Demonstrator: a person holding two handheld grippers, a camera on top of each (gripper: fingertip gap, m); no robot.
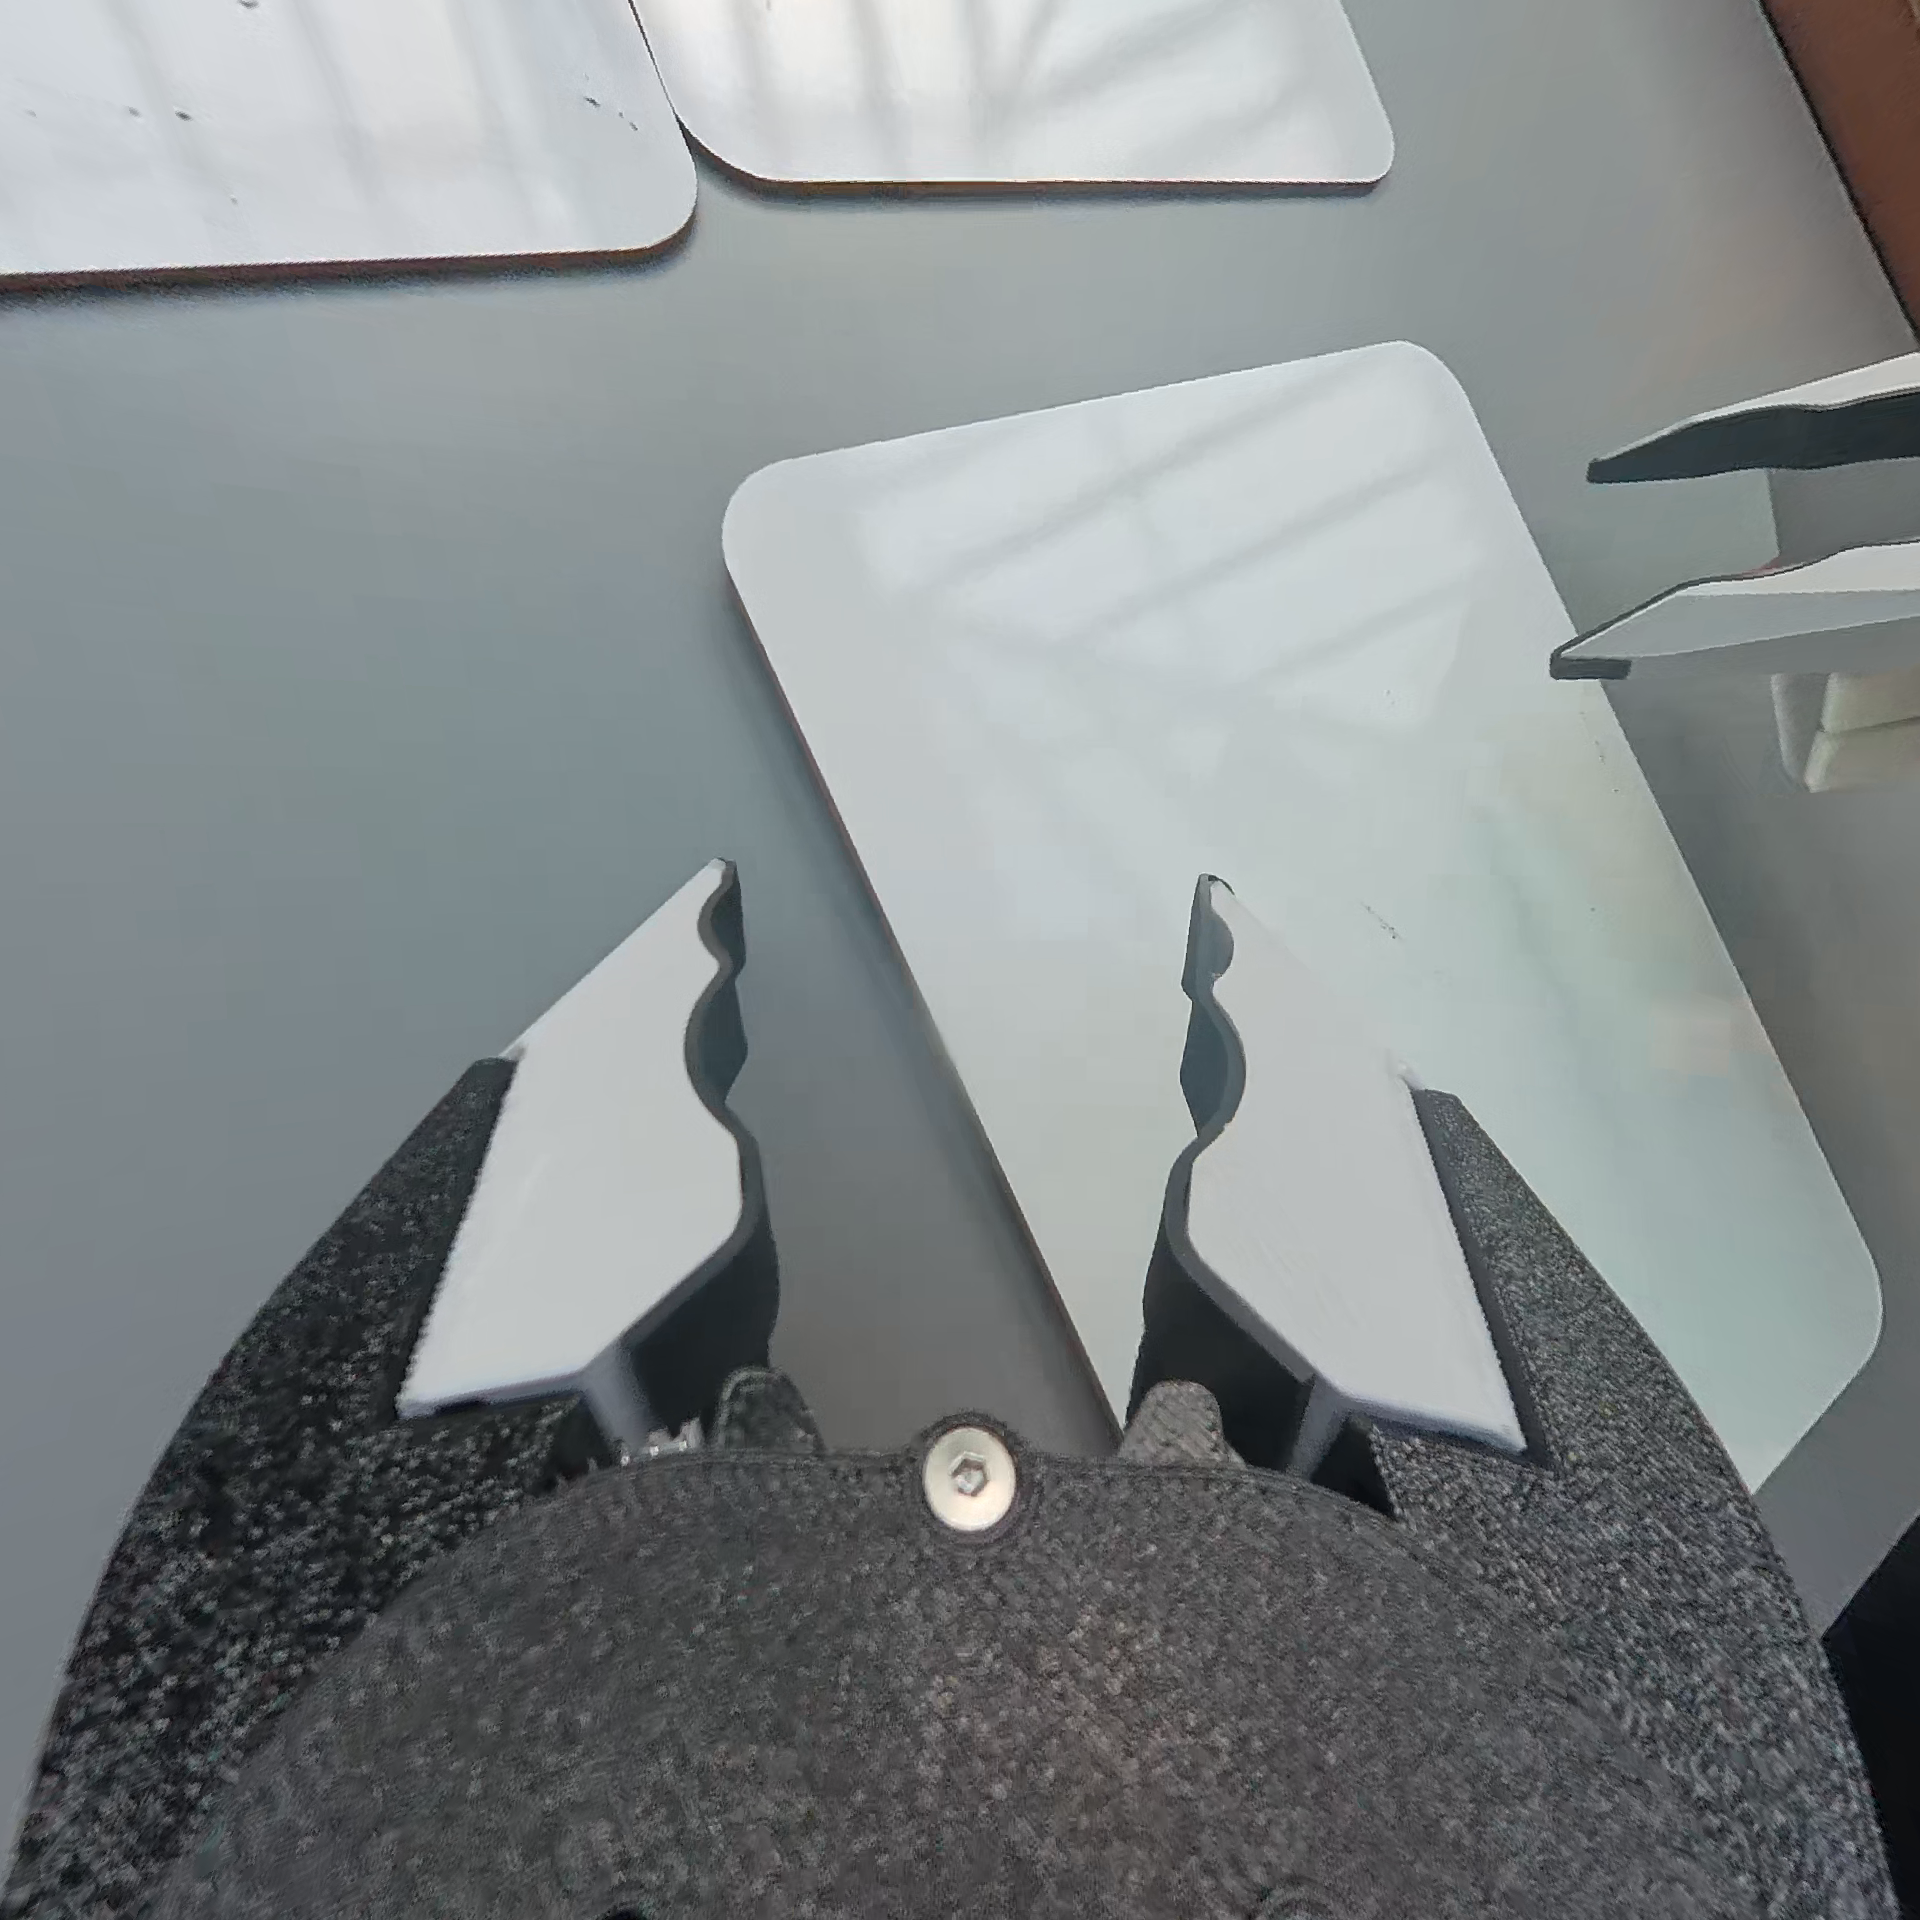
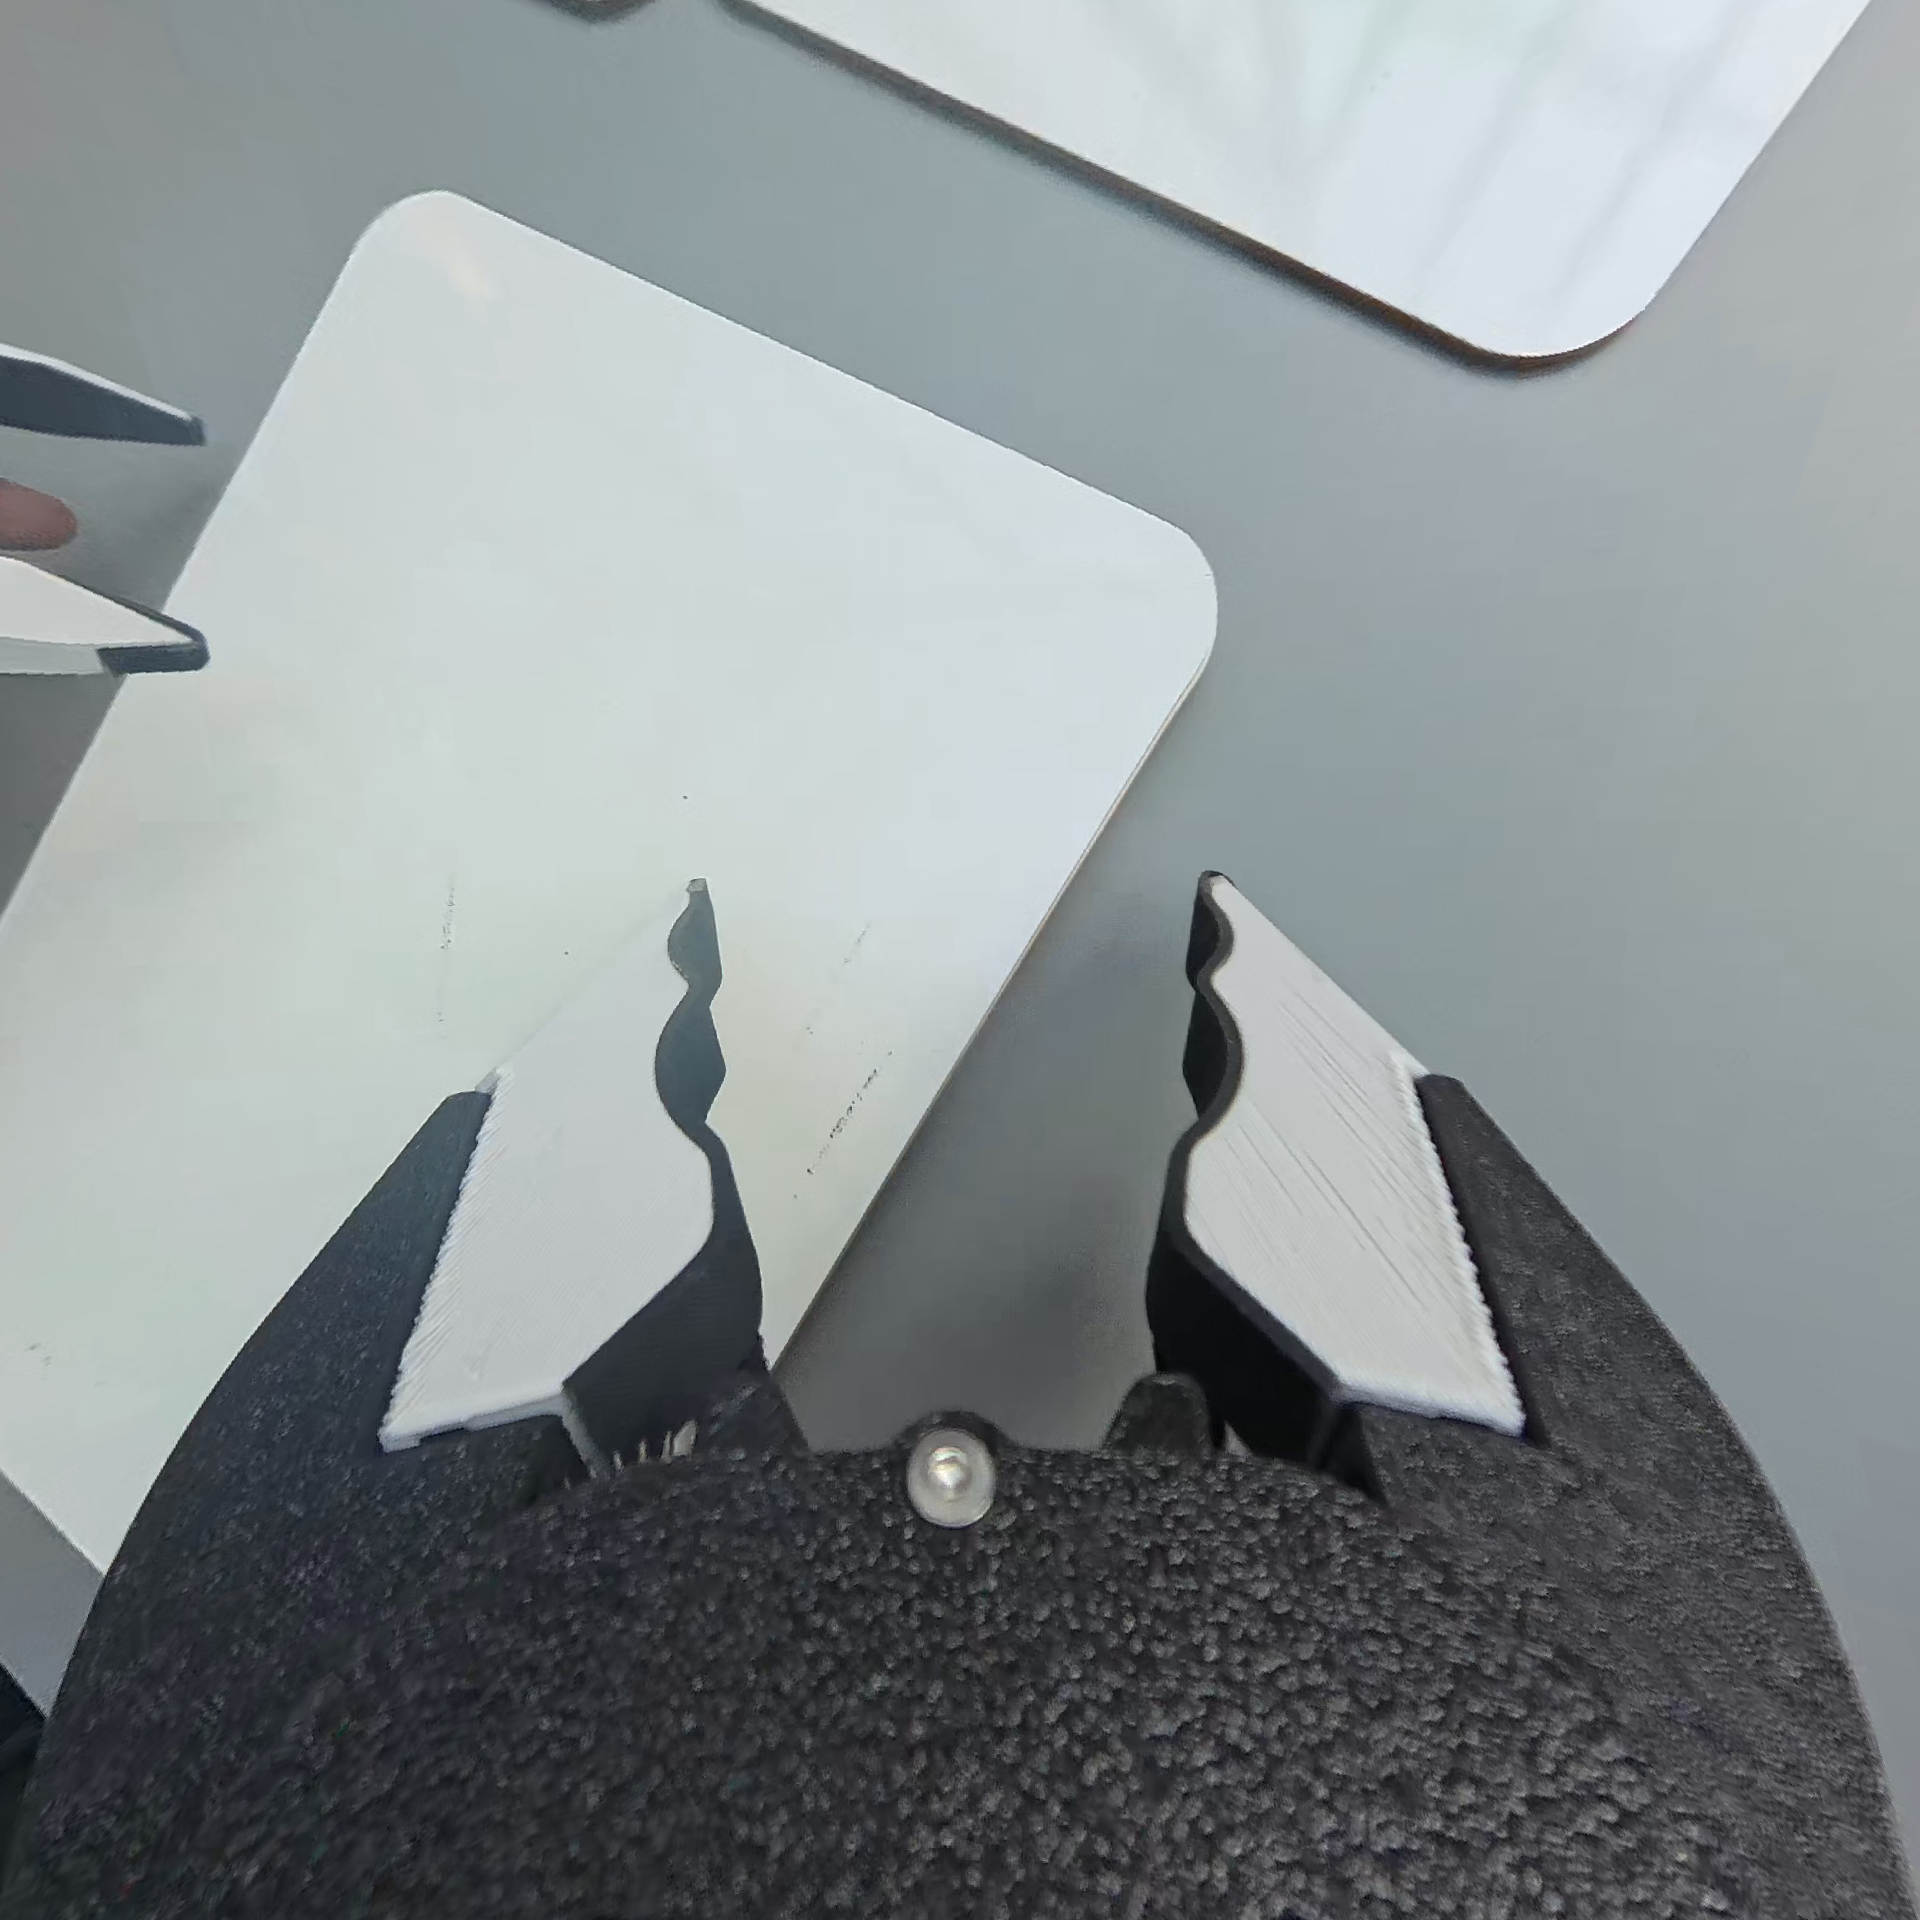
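Left gripper (image 1: pixel 964 878): jaws spread, empty, straddling the left long edge of the near white board (image 1: pixel 1299 831).
Right gripper (image 2: pixel 951 883): jaws apart, empty, over that board's right edge (image 2: pixel 623 675).
Handling: a thin flat board likely needs an edge-on approach (it lies flush).
Room: bare grey bench (image 1: pixel 364 675) between this and two far boards (image 1: pixel 312 135), (image 1: pixel 1039 83).

White rectangular board (image 1: pixel 1299 831), rounded corners, thin brown edge, lies flat on grey table (image 1: pixel 364 675), faint dark scuffs on its surface. Left gripper (image 1: pixel 966 883) hovers spread over its left long edge, holding nothing. Right gripper (image 2: pixel 951 888) hovers spread over its right edge, likewise empty.
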